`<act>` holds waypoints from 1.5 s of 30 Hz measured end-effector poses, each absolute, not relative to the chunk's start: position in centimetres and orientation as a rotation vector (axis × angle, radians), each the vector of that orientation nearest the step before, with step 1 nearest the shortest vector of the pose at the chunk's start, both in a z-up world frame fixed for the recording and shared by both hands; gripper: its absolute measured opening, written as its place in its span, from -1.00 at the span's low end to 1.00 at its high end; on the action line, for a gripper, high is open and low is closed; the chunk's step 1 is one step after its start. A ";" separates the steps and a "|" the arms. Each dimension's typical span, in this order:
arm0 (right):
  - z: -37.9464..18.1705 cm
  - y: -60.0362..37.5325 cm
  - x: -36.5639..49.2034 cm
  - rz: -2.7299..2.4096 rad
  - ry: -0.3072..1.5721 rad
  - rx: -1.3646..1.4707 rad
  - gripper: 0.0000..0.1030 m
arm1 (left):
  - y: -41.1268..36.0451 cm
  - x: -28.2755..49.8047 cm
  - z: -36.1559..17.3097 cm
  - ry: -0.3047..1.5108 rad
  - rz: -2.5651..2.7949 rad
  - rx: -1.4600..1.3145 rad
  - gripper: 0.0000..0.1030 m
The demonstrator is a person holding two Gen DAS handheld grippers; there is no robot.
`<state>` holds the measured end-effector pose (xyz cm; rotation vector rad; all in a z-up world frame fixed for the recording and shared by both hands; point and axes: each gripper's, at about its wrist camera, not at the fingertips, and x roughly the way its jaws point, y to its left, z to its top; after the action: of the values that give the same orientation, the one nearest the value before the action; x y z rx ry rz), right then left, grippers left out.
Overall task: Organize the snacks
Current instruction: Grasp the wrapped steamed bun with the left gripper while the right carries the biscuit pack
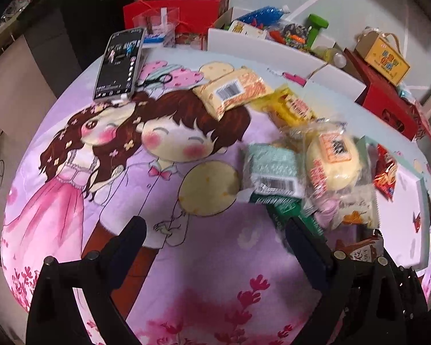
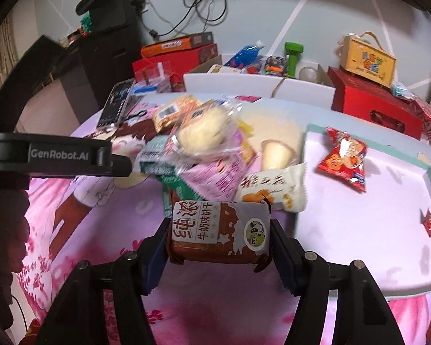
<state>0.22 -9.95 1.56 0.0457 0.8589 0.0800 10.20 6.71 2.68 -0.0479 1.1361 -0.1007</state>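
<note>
My right gripper (image 2: 219, 235) is shut on a brown and white milk biscuit pack (image 2: 219, 231), held up off the cloth, both pads pressing its short ends. Behind it lies a heap of snacks: a clear bag with a pale bun (image 2: 199, 135), a mint green pack (image 2: 155, 161), a pink pack (image 2: 212, 178) and a cream packet with orange print (image 2: 273, 192). A red snack bag (image 2: 344, 158) lies apart on the right. My left gripper (image 1: 215, 230) stands open over the cartoon cloth, nothing between its fingers, left of the same heap (image 1: 301, 166). From the right wrist view, the left gripper's body (image 2: 57, 158) shows at the left.
A phone (image 1: 119, 63) and small scissors (image 1: 155, 80) lie at the far left of the cloth. A white box of oddments (image 1: 261, 40), red gift boxes (image 1: 388, 103) and a yellow carton (image 1: 383, 57) line the back. A yellow barcode pack (image 1: 232, 92) lies mid-table.
</note>
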 end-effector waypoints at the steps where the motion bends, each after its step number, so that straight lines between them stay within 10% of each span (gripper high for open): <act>1: 1.7 -10.3 0.3 0.074 0.855 0.048 0.31 | 6.5 10.3 2.9 1.126 -0.111 -0.054 0.89; 16: 6.2 -19.0 3.3 -0.122 0.771 0.124 0.31 | 1.7 13.7 5.3 1.006 -0.337 -0.159 0.85; 35: 5.1 -21.5 4.0 -0.103 0.768 0.225 0.31 | -2.3 14.2 2.7 1.072 -0.370 -0.073 0.12; 45: 5.2 -22.2 3.4 -0.109 0.757 0.253 0.31 | -1.8 14.1 3.2 1.052 -0.370 -0.087 0.04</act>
<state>3.40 -22.17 5.18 0.2527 0.7569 -0.1086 14.09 -1.81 3.22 -0.0868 1.0521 -0.3700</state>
